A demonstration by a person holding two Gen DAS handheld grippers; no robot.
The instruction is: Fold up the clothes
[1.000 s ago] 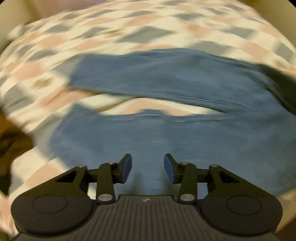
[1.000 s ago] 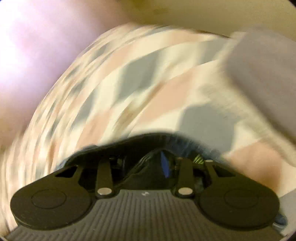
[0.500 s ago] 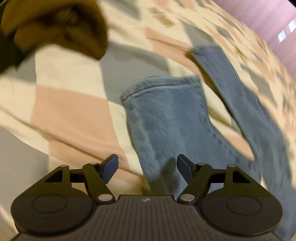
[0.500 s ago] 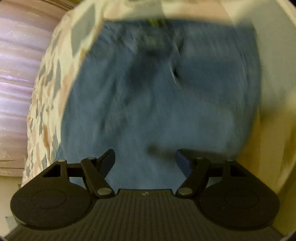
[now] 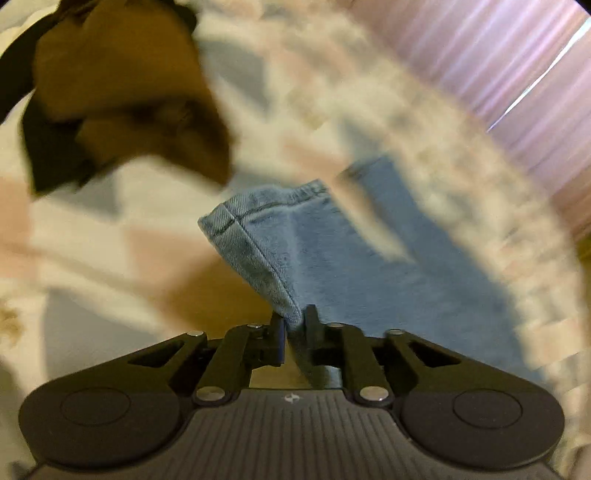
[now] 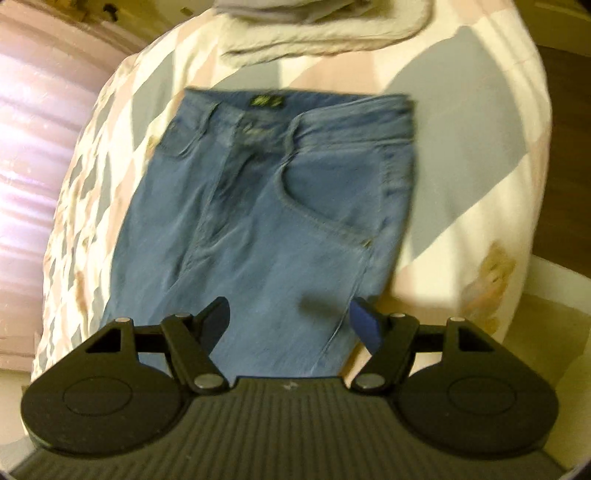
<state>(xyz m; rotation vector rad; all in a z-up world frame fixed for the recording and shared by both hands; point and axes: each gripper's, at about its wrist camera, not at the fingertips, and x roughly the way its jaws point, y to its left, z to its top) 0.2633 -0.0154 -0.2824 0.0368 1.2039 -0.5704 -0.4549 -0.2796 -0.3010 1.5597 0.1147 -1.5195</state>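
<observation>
A pair of light blue jeans [image 6: 280, 206] lies flat on a checkered bedspread [image 6: 461, 122], waistband at the far end. My right gripper [image 6: 291, 317] is open and empty, hovering over the jeans' thigh area. In the left wrist view, my left gripper [image 5: 293, 326] is shut on the side edge of a jeans leg [image 5: 295, 240] near its hem and lifts it off the bedspread [image 5: 110, 236]. The other leg [image 5: 417, 221] stretches away to the right on the bed.
A brown garment [image 5: 122, 85] lies in a heap at the upper left of the left wrist view. A pale grey-white folded cloth [image 6: 317, 26] lies beyond the waistband. Pink curtains [image 5: 517, 74] hang behind the bed; they also show in the right wrist view [image 6: 40, 122].
My left gripper has closed on the jeans leg edge and lifted it. My right gripper, shut on cloth a second ago, is open and has drawn back over the jeans' upper part.
</observation>
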